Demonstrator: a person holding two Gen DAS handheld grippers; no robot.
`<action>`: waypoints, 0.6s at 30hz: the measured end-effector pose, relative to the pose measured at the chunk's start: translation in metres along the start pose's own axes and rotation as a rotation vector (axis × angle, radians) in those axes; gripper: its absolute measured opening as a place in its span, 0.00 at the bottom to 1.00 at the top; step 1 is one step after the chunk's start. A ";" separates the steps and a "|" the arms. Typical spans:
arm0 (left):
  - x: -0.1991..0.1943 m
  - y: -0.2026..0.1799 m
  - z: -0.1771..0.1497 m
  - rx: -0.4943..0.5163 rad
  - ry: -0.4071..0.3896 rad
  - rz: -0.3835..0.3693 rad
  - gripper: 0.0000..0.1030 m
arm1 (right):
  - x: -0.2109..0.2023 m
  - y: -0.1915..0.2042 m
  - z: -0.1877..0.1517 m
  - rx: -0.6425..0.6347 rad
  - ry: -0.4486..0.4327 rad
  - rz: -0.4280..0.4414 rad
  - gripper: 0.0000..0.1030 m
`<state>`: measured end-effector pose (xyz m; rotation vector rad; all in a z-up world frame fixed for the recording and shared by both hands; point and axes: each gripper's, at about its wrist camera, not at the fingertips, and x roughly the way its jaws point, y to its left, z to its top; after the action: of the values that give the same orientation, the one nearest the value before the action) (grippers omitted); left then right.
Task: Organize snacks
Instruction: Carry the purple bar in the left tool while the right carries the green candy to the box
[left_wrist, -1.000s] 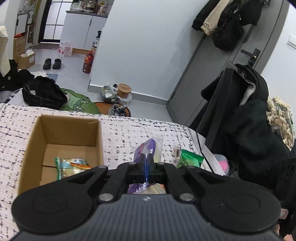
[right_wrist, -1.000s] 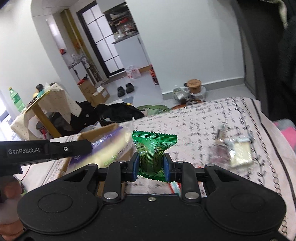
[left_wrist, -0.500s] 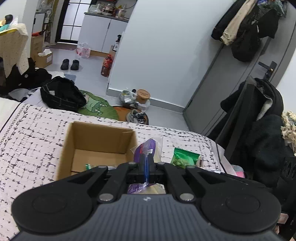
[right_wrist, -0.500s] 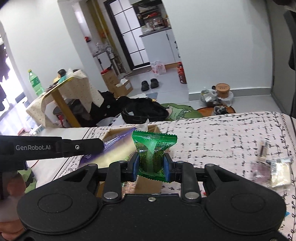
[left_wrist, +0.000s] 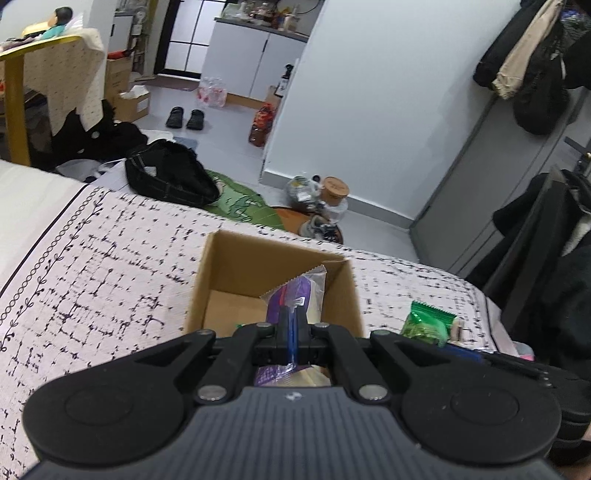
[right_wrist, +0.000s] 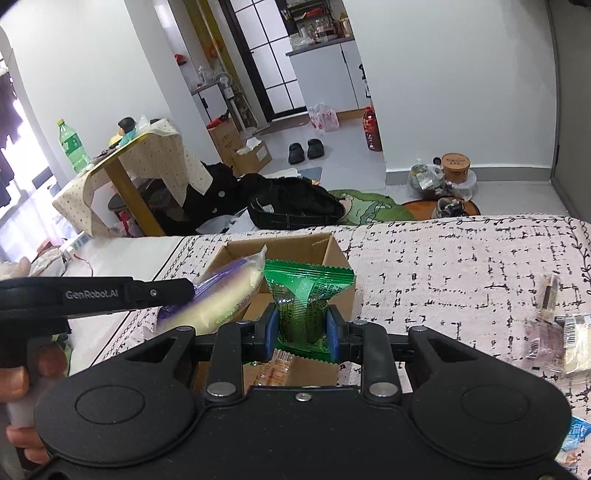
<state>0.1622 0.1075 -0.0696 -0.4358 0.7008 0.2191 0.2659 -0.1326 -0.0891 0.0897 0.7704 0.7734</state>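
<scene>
Both snacks are being carried to the open brown cardboard box (left_wrist: 273, 266) on the patterned cloth: the left gripper (left_wrist: 290, 328) is clamped on a purple and cream plastic snack packet (left_wrist: 299, 291) above the box, and the right gripper (right_wrist: 303, 325) pinches a green foil snack packet (right_wrist: 306, 295) near its front edge. The next move, I think, is to bring each packet over the box opening and then open the jaws. Only the right wrist view shows the orange wrapped snacks (right_wrist: 277, 369) already lying inside the box and the loose packets (right_wrist: 554, 336) waiting on the cloth.

Pale grey walls (right_wrist: 461, 74) meet a light grey floor (right_wrist: 351, 162). A dark-framed glass door (right_wrist: 273, 66) stands beside white cabinets (right_wrist: 328, 74). Daylight enters at the left window (right_wrist: 22, 155). 2 black shoes (right_wrist: 306, 150) sit on the floor; coats (left_wrist: 532, 62) hang by a grey door (left_wrist: 491, 155).
</scene>
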 end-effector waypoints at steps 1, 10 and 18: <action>0.001 0.002 -0.001 -0.004 0.000 0.006 0.00 | 0.002 0.002 0.000 -0.002 0.005 0.002 0.26; 0.008 0.016 -0.005 -0.034 0.000 0.056 0.01 | 0.019 0.017 0.001 -0.036 0.048 0.020 0.26; -0.002 0.019 -0.003 -0.027 -0.001 0.064 0.03 | 0.034 0.025 0.007 -0.021 0.071 0.050 0.26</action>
<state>0.1527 0.1227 -0.0763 -0.4389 0.7120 0.2892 0.2708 -0.0911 -0.0957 0.0635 0.8295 0.8352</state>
